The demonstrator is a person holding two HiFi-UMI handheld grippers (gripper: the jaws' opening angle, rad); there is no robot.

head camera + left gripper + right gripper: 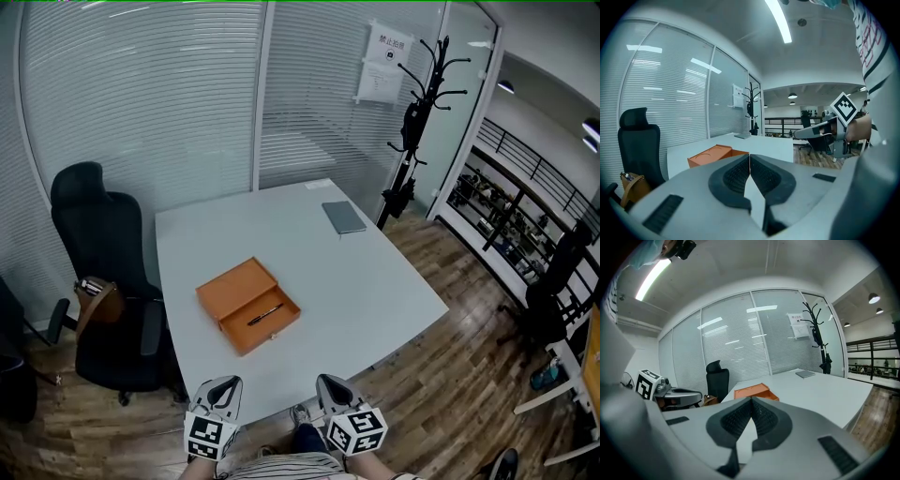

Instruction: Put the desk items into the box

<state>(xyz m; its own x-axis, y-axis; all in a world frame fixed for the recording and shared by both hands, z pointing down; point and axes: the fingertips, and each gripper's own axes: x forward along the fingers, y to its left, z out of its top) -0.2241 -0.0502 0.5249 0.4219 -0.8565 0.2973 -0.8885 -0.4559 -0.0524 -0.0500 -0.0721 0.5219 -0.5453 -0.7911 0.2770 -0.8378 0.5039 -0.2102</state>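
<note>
An orange box (247, 305) lies open on the white desk (375, 281), its lid (234, 284) folded back on the far side and a black pen (265, 314) inside the tray. A grey notebook (343, 217) rests near the desk's far edge. My left gripper (217, 395) and right gripper (335, 392) are both shut and empty, held side by side below the desk's near edge, well short of the box. The box (717, 154) shows low in the left gripper view and the box (754, 392) also in the right gripper view, with the notebook (805, 374) far behind.
A black office chair (103, 272) stands at the desk's left side, with a brown bag (98, 305) on its arm. A black coat stand (412, 122) rises behind the far right corner. Glass walls with blinds close the back. Wooden floor runs along the right.
</note>
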